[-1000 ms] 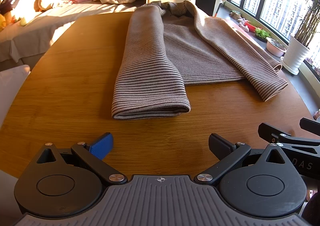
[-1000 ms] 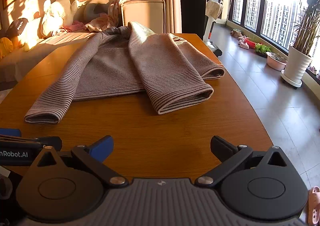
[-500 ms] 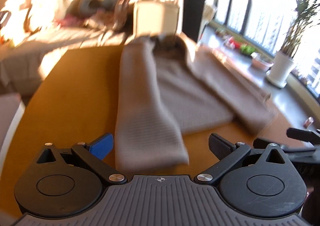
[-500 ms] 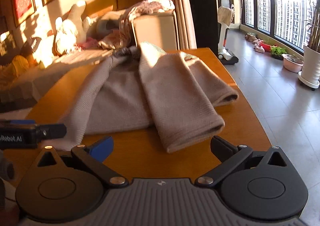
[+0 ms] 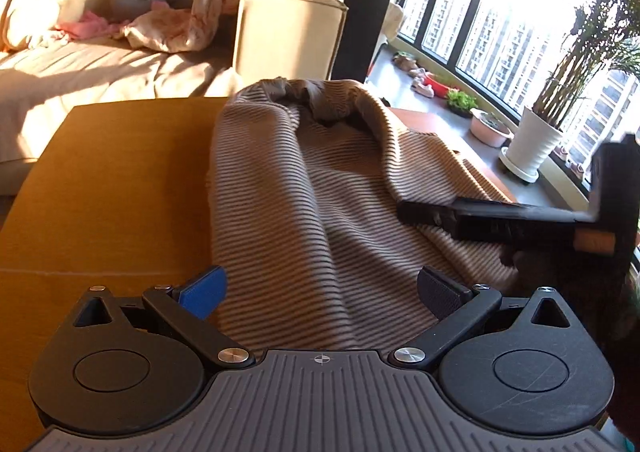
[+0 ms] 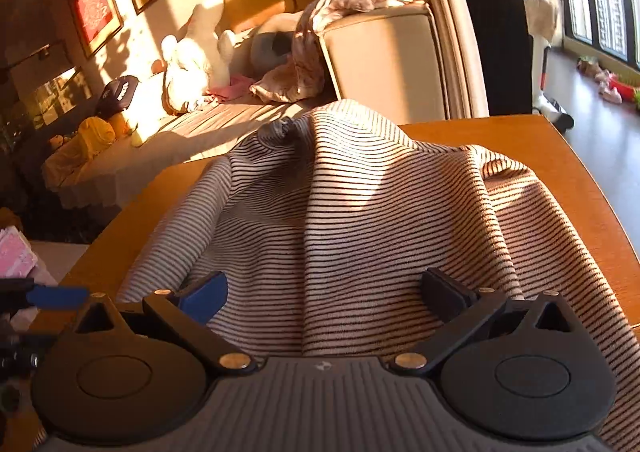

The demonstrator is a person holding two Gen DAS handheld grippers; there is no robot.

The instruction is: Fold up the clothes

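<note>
A brown striped knit sweater (image 5: 312, 188) lies on the wooden table (image 5: 112, 180), both sleeves folded inward over the body, collar at the far end. My left gripper (image 5: 320, 290) is open, its fingers spread over the near end of the left folded sleeve. My right gripper (image 6: 324, 292) is open, its fingers spread over the near end of the right folded sleeve (image 6: 360, 236). The right gripper also shows in the left wrist view (image 5: 416, 212), resting against the right sleeve. Neither holds cloth.
A beige sofa (image 5: 100, 68) with blankets and a plush toy (image 6: 196, 52) stands beyond the table's far edge. A potted plant (image 5: 536, 144) and window sit to the right. The table's right edge (image 6: 592, 188) drops to the floor.
Both grippers have moved forward from the table's near edge to over the near ends of the folded sleeves. The sweater has not moved. Both remain open.
</note>
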